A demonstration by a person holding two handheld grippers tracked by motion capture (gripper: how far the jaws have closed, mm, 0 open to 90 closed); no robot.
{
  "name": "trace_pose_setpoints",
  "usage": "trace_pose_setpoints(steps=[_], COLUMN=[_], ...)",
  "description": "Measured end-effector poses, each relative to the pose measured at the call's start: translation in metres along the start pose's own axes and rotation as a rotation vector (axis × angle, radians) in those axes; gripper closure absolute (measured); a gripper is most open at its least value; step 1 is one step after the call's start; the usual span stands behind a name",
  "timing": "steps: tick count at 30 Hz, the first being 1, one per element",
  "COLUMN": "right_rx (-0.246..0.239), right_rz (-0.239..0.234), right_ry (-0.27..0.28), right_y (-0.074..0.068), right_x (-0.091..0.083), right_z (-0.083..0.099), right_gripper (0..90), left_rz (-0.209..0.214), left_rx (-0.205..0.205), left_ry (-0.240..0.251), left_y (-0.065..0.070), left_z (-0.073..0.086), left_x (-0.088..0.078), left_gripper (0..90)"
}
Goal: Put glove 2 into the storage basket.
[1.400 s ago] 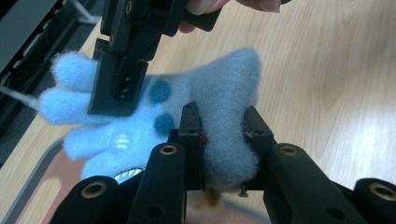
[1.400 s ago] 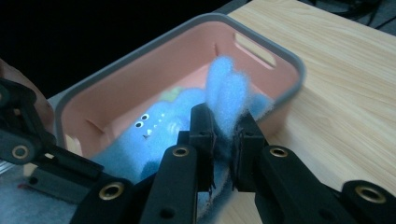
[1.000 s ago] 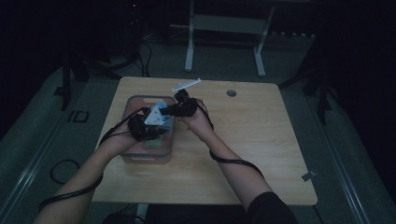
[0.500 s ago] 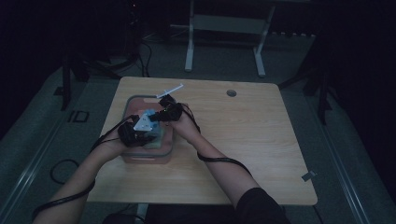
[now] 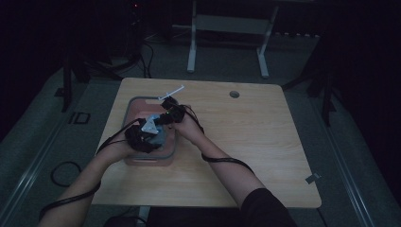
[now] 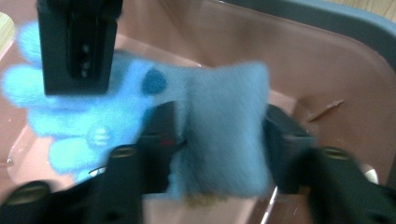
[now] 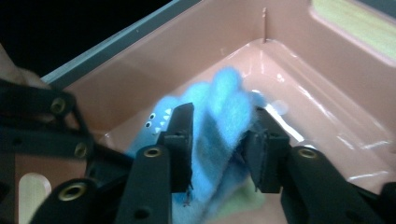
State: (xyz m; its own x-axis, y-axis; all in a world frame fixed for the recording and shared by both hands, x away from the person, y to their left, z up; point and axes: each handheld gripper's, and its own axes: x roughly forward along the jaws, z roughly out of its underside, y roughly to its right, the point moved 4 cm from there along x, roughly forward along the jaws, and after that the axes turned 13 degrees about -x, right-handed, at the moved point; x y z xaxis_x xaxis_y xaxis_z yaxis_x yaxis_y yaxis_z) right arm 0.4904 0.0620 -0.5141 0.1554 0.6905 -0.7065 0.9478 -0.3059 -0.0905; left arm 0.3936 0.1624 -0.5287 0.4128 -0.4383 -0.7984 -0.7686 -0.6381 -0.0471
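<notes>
Dim room, wooden surface (image 5: 246, 142), pink tub (image 5: 166, 154) on its left half. Blue fleece cloth (image 6: 224, 126) low in the tub, stretched lengthwise from left gripper (image 6: 219, 140) to right gripper (image 7: 217, 140). Fingers of both just opening, apart, cloth loose between each pair.

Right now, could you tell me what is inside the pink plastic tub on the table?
The pink plastic tub holds a fluffy blue cloth toy, with both grippers' jaws around it. Something pale green lies underneath, mostly covered, so I cannot identify it.
</notes>
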Motion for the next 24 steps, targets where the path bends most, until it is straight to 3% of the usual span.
trace_pose_setpoints(steps=[6, 9, 14, 15, 18, 24], right_rx=[0.007, 0.0, -0.03, -0.03, -0.037, -0.059], right_rz=[-0.01, -0.018, -0.033, -0.033, -0.033, -0.01], right_ry=[0.044, 0.06, 0.087, 0.087, 0.112, 0.096], right_y=[0.001, -0.001, -0.008, -0.008, -0.01, -0.006], right_x=[-0.016, -0.023, -0.042, -0.042, -0.058, -0.074], right_z=[0.001, 0.001, 0.004, 0.004, 0.013, 0.032], right_gripper=[50.0, 46.6, 29.4, 29.4, 20.1, 18.9], left_rz=[-0.045, -0.028, -0.013, -0.013, 0.005, 0.032], left_rx=[-0.069, -0.094, -0.114, -0.114, -0.132, -0.138], left_ry=[0.066, 0.094, 0.124, 0.124, 0.144, 0.182], left_y=[0.002, 0.005, 0.013, 0.013, 0.018, 0.028], left_z=[-0.007, -0.012, -0.023, -0.023, -0.029, -0.038], left_x=[-0.011, -0.016, -0.019, -0.019, -0.017, -0.014], left_gripper=[25.5, 14.3, 4.6, 1.9, 1.9, 1.9])
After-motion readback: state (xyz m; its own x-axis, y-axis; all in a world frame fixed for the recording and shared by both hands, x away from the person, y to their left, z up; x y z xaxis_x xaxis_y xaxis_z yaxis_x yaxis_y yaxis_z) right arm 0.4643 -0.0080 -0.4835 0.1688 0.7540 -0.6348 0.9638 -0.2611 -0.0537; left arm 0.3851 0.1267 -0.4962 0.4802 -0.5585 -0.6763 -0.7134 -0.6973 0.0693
